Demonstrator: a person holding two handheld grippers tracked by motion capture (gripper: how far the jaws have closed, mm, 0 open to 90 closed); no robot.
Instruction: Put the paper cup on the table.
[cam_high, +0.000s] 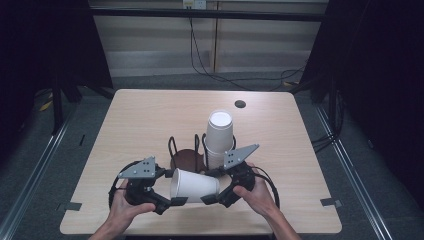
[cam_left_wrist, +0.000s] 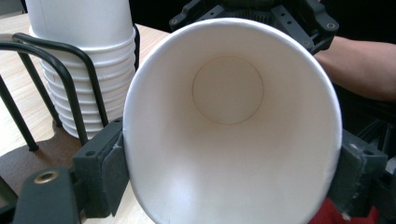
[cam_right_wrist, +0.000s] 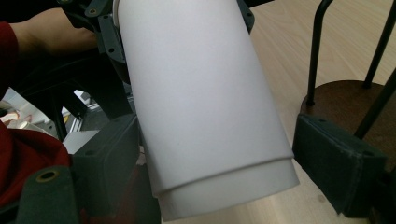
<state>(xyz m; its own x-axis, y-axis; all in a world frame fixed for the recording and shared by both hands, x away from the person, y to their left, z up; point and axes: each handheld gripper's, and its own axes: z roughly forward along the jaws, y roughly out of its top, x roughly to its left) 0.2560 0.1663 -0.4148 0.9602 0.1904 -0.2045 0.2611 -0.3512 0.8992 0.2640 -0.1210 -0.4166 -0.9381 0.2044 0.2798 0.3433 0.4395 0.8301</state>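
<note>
A white paper cup (cam_high: 195, 185) lies on its side in the air above the table's near edge, mouth to the left. My left gripper (cam_high: 174, 186) is shut on its rim end. In the left gripper view the open mouth of the cup (cam_left_wrist: 229, 130) faces the camera, and both pads of that gripper (cam_left_wrist: 229, 168) press its sides. My right gripper (cam_high: 209, 186) is shut on the base end. In the right gripper view the cup's wall (cam_right_wrist: 205, 107) runs up between the jaws of that gripper (cam_right_wrist: 215, 158), tilted a little to the left.
Just behind the grippers a black wire cup holder with a round brown base (cam_high: 187, 157) stands mid-table. Its right ring holds a tall stack of white cups (cam_high: 220, 135). The stack (cam_left_wrist: 84, 70) and the holder's wires (cam_right_wrist: 317, 51) stand close to the held cup. A dark round hole (cam_high: 240, 104) marks the table's far side.
</note>
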